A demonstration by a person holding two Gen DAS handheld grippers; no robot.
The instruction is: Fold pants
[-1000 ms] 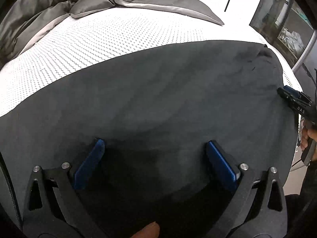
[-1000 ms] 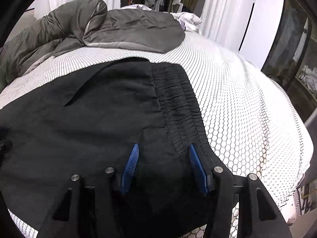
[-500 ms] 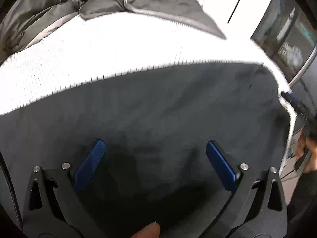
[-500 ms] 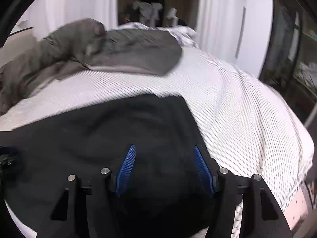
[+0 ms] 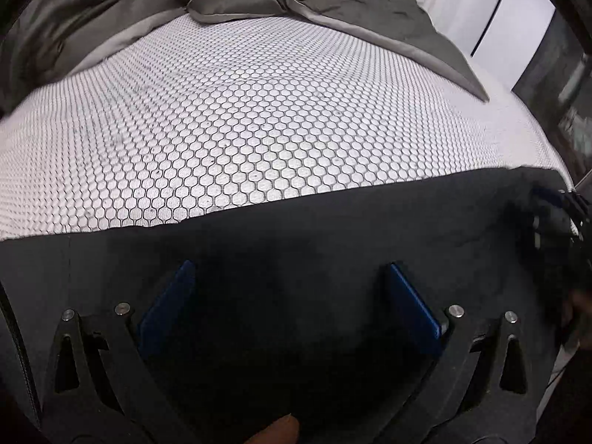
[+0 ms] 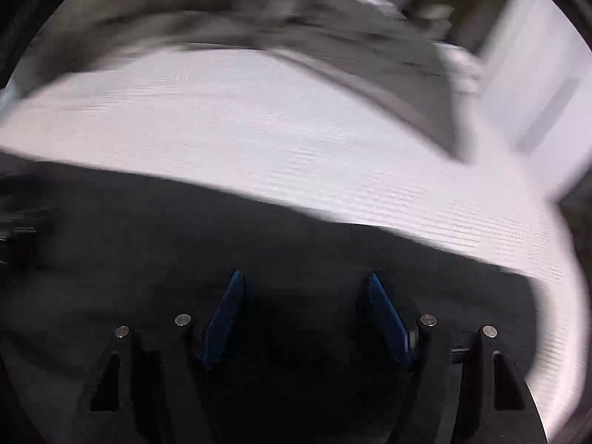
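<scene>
The black pants point(image 5: 296, 236) lie flat across the near part of the bed and fill the lower half of both views; they also show in the right wrist view point(image 6: 148, 244). My left gripper point(image 5: 290, 281) is open, its blue pads spread wide just above the dark cloth. My right gripper point(image 6: 305, 288) is open too, over the pants near their right end. The right gripper shows blurred at the right edge of the left wrist view point(image 5: 555, 214). The right wrist view is motion-blurred.
The white honeycomb-patterned mattress point(image 5: 259, 118) stretches beyond the pants. A grey duvet point(image 5: 333, 3) is bunched at the far end of the bed. The bed's right edge point(image 5: 569, 185) drops off near dark furniture and a white wall.
Both grippers have pulled back toward the near edge of the bed; the pants take up less of each view and more bare mattress shows beyond them. Both stay open.
</scene>
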